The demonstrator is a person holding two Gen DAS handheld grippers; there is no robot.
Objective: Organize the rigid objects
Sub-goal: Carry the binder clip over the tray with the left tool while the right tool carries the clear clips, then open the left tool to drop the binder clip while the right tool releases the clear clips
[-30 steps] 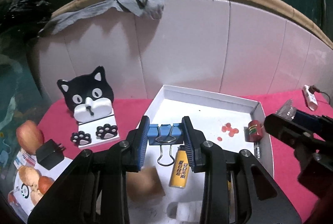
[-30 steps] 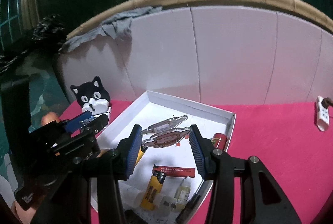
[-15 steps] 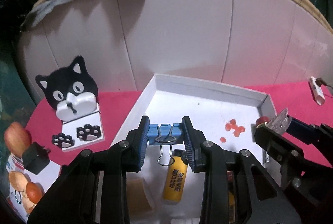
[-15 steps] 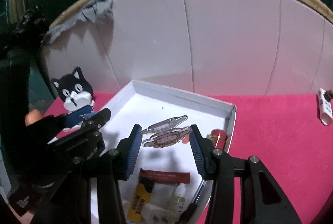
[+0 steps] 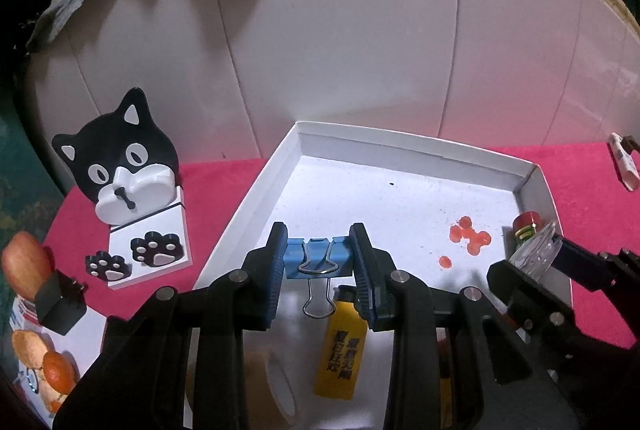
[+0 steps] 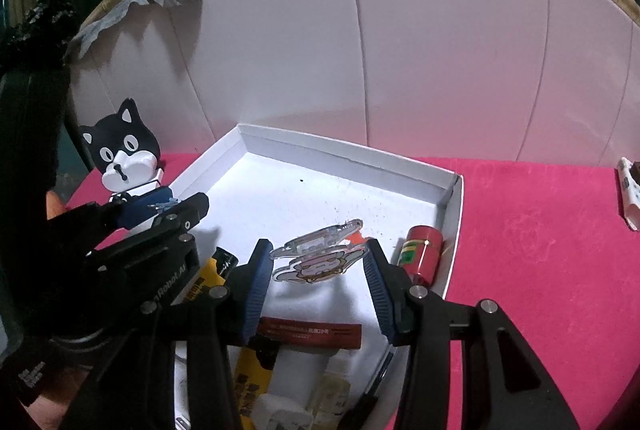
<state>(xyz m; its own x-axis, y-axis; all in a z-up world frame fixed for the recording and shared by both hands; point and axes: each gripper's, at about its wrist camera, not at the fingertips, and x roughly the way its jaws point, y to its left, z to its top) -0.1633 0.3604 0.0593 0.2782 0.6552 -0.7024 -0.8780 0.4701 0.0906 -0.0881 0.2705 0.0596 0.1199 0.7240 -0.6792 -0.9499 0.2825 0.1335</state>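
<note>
Two light, stiff things are in your grip over the white tray [image 5: 420, 148]: your left hand-held gripper [image 5: 320, 262] is clenched on a blue binder clip [image 5: 318, 256], pinched across its hard body with the wire loops hanging free. That steel body looks slick, so I'd keep the hold on its flat sides. Your right hand-held gripper [image 6: 316, 266] is clamped edge to edge on a thin clear plastic charm [image 6: 320, 254], probably brittle and apt to twist, so squeeze gently.

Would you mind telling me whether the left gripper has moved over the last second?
Yes. The left gripper, shut on the blue clip, has moved forward and lower over the white tray, whose far wall now looks nearer.
</note>
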